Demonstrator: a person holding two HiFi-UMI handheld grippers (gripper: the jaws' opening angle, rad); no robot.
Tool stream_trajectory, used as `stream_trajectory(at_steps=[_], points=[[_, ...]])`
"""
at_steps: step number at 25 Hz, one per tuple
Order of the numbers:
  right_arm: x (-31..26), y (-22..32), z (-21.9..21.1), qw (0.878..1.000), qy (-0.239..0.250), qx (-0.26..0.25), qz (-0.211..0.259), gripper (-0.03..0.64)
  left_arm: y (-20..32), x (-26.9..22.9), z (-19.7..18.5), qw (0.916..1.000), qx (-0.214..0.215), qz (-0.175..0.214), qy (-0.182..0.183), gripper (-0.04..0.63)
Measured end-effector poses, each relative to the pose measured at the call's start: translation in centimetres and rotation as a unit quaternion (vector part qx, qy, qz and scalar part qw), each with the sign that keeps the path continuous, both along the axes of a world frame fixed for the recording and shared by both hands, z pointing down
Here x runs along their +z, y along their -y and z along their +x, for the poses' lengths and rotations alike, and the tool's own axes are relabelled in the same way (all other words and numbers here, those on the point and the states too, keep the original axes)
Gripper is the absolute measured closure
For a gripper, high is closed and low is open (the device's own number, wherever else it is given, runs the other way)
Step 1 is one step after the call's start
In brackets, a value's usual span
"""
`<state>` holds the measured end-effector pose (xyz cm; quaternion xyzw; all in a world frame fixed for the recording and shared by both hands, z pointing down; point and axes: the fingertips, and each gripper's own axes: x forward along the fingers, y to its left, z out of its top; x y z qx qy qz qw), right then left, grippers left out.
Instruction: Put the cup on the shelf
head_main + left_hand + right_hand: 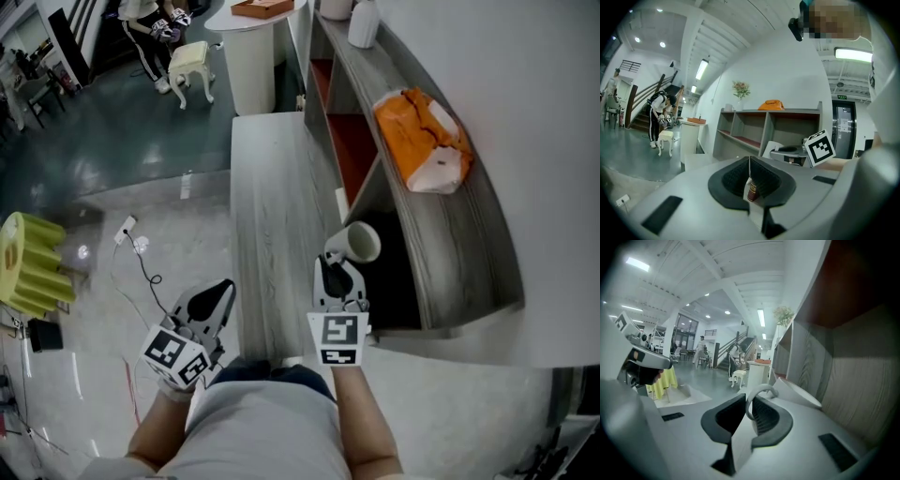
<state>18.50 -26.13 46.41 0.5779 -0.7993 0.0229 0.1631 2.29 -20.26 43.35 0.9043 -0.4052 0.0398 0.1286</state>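
Note:
A white cup (356,242) lies tipped on its side at the mouth of the shelf's (441,239) dark lower compartment, opening towards that compartment. My right gripper (332,264) is shut on its handle; in the right gripper view the handle loop (758,391) sits between the pads and the cup body (799,393) lies beyond, beside the shelf's wooden wall (853,366). My left gripper (223,289) hangs left of the bench, jaws closed together. A small brown thing (752,190) that I cannot identify shows low between its pads. From the left gripper view the cup (770,148) is seen before the shelf (754,126).
A long grey wooden bench (267,197) runs along the shelf's front. On the shelf top lie an orange bag (420,139) and white vases (362,23). A yellow stool (28,262), a white stool (192,58), a round white table (248,42) and a person (150,28) stand around.

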Motion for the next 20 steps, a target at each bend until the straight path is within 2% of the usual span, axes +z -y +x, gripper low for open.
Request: stream_trajectory(at_steps=[11, 20], points=[[0.8, 4.1, 4.7, 0.995, -0.01, 0.097, -0.016, 0.577, 3.6, -0.8, 0.3, 0.9995, 0.029, 0.008, 0.006, 0.577], [2.4, 5.4, 6.2, 0.99, -0.032, 0.131, -0.029, 0.577, 4.8, -0.3, 0.0, 0.9993, 0.037, 0.003, 0.006, 0.577]])
